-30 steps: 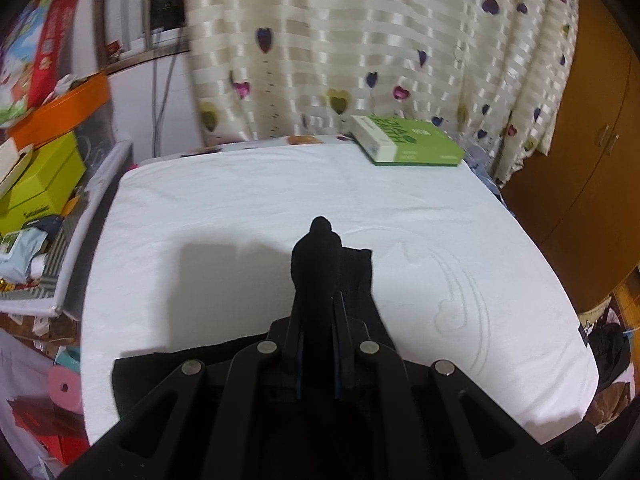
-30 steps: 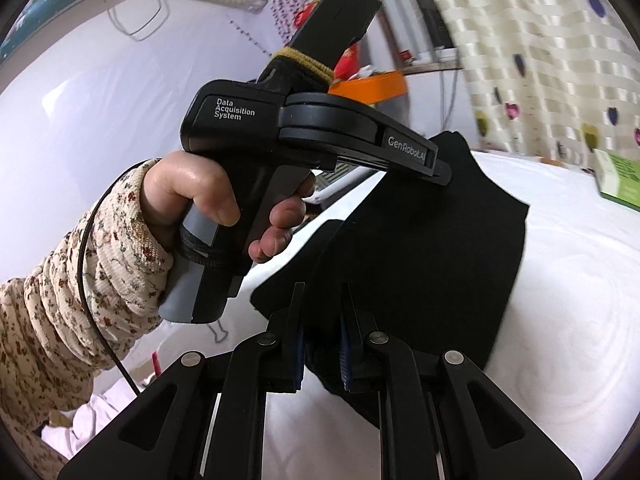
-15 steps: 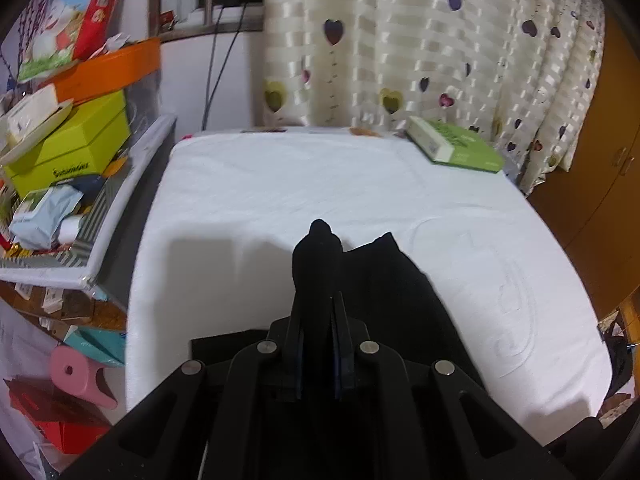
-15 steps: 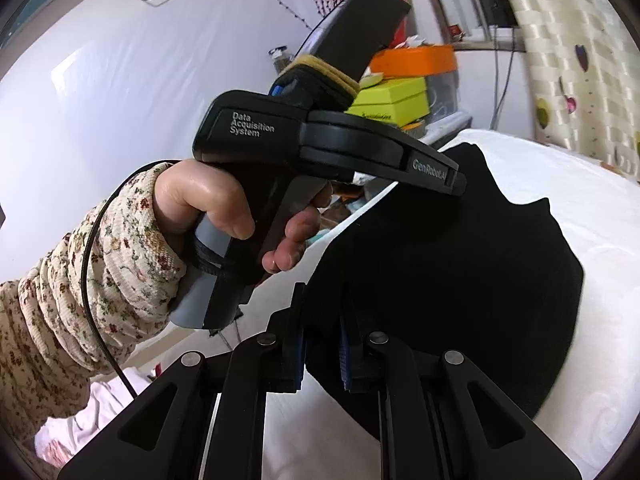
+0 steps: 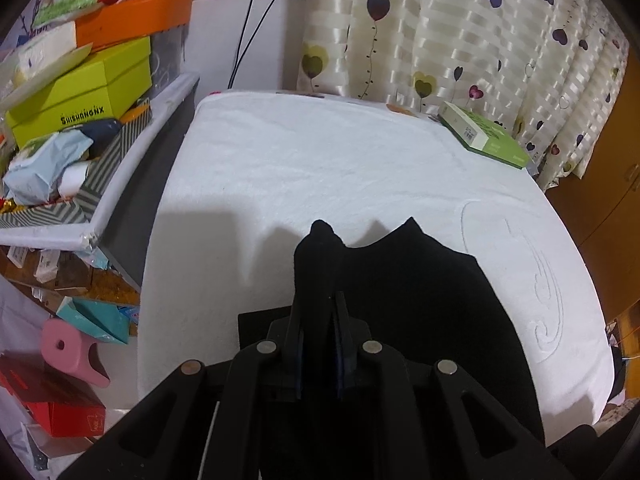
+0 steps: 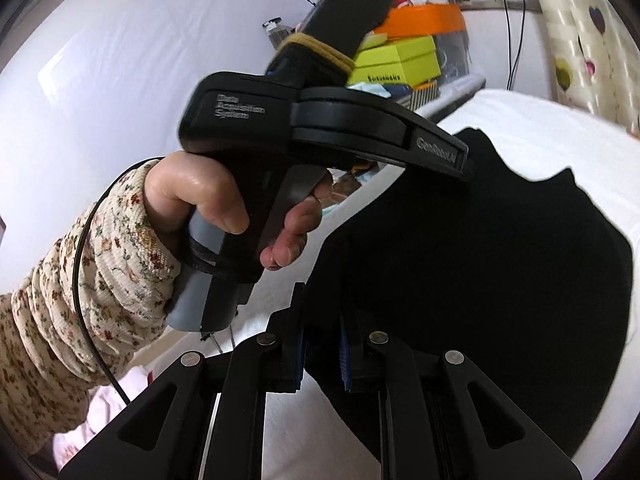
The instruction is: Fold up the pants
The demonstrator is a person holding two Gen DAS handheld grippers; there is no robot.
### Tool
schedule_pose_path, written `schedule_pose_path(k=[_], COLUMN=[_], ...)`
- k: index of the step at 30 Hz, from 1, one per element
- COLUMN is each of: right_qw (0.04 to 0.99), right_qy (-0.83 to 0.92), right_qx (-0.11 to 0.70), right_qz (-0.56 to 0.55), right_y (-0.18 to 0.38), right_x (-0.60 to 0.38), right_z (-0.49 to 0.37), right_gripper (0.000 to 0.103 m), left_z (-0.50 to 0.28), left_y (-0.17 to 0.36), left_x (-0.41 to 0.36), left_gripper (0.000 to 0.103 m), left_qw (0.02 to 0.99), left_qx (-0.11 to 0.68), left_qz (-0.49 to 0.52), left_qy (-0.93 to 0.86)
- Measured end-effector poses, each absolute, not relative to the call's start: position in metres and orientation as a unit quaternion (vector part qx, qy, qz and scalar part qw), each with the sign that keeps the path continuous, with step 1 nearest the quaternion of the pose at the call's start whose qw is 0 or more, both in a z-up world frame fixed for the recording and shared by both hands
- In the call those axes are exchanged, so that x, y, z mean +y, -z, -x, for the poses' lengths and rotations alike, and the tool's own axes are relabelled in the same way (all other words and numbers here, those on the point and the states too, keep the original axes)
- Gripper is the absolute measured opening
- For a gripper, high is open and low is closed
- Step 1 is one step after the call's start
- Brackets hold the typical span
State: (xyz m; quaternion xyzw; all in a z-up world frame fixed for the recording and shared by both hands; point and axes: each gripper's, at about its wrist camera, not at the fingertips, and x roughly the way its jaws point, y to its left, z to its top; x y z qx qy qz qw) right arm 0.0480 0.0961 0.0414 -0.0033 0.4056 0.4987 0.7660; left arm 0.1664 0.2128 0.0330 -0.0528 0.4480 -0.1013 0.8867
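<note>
A: Left wrist view first: where do you have the pants point(image 5: 420, 300)?

B: Low in the frame, centre to right. Your left gripper point(image 5: 318, 312) is pinched narrow on a bunch of the black cloth, which pokes up past the fingertips in a dark peak. The rest spreads right of the gripper over the white bed point(image 5: 320, 160), with a second point of cloth just right of the first.

A: And around it?

B: A green book point(image 5: 486, 136) lies at the upper right edge of the bed, near the heart curtain point(image 5: 440, 32). At upper left you have stacked boxes, a lime one point(image 5: 80, 88) under an orange one point(image 5: 132, 20). A pink stool point(image 5: 68, 348) sits at lower left.

A: What does the right wrist view give you?

B: Your right gripper point(image 6: 322, 344) sits at bottom centre, its blue pads point(image 6: 344, 354) closed on a fold of the pants point(image 6: 480, 260), so it holds cloth too. The cloth fills the right half of the frame as a broad black sheet, lifted off the bed point(image 6: 540, 128) along its near edge.

A: Is the other tool in that view?

B: Yes, centre left. Your left hand point(image 6: 224, 204), in a floral sleeve point(image 6: 80, 272), wraps the grip of the left gripper point(image 6: 460, 156), whose tip meets the top edge of the cloth. Its fingertips are hidden here.
</note>
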Motion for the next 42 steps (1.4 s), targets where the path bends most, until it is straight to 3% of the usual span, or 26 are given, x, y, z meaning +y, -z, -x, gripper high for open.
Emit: schedule_pose_path(k=[9, 16, 18, 26, 40, 42], right_qw=[0.761, 0.757, 0.753, 0.769, 0.804, 0.803], right_qy=[-0.503, -0.505, -0.512, -0.513, -0.438, -0.453], right_qx=[0.409, 0.414, 0.414, 0.380, 0.389, 0.376], right_qz=[0.008, 0.008, 0.009, 0.026, 0.100, 0.092], right_y=[-0.032, -0.029, -0.032, -0.050, -0.030, -0.039], right_x=[0.105, 0.115, 0.114, 0.096, 0.087, 0.082], right_z=[-0.048, -0.066, -0.066, -0.069, -0.084, -0.077], right_gripper=[0.026, 0.027, 0.034, 0.034, 0.036, 0.041], left_z=[-0.161, -0.145, -0.137, -0.107, -0.062, -0.057], left_y=[-0.028, -0.034, -0.036, -0.039, -0.030, -0.030], left_x=[0.224, 0.237, 0.241, 0.255, 0.255, 0.258], left_gripper=[0.025, 0.034, 0.039, 0.040, 0.042, 0.042], left_qw=[0.889, 0.893, 0.895, 0.898, 0.898, 0.897], left_qx=[0.445, 0.440, 0.437, 0.427, 0.418, 0.416], left_qz=[0.056, 0.064, 0.068, 0.105, 0.139, 0.150], left_qy=[0.094, 0.067, 0.056, 0.026, 0.009, 0.005])
